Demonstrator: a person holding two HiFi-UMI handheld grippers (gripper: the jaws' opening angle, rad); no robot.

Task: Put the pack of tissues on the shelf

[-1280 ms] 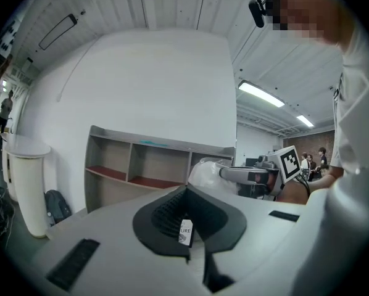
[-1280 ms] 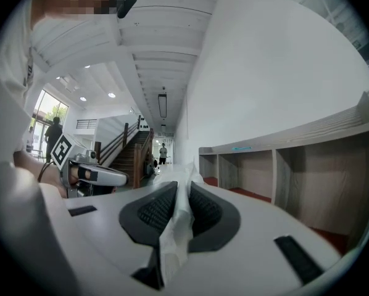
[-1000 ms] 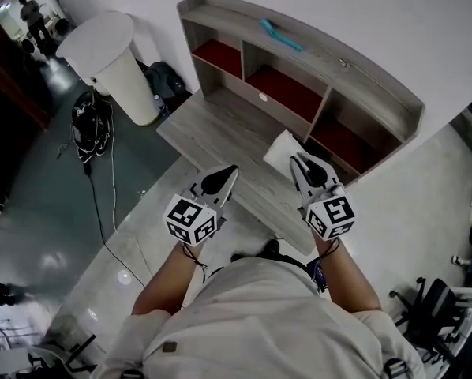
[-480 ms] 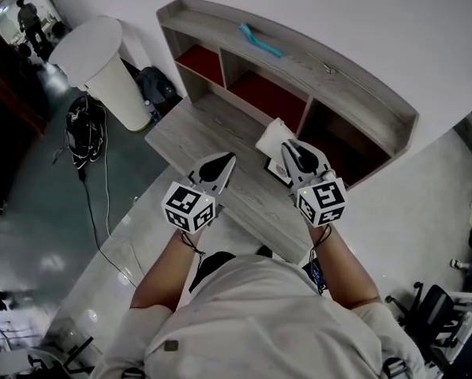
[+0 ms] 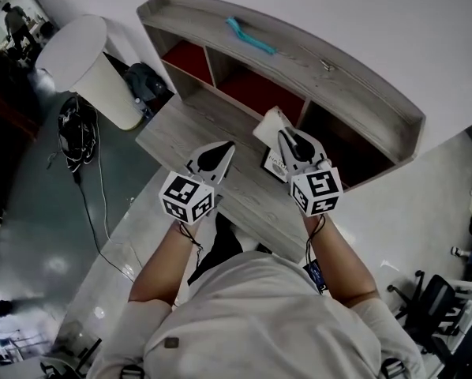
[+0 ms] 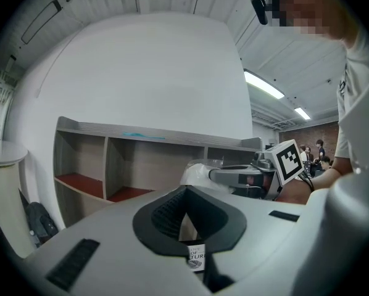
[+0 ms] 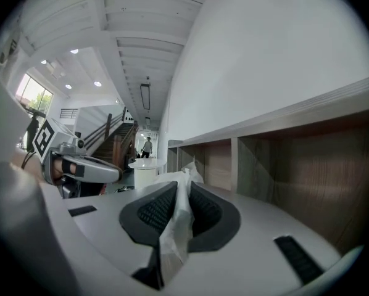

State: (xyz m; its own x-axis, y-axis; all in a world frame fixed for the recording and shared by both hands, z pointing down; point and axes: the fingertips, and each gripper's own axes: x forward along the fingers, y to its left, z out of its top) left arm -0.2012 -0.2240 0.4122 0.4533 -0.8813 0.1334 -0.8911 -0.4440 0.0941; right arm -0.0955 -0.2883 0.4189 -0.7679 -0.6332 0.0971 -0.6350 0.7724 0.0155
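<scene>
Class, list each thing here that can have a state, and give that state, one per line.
pack of tissues: clamped by its wrapper, not yet on the shelf
right gripper: shut on the pack
left gripper: shut, empty
teal object: lying on the shelf top

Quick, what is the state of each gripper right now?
Left gripper: fingers closed, holding nothing.
Right gripper: fingers closed on the pack of tissues, gripped by its plastic wrapper.
</scene>
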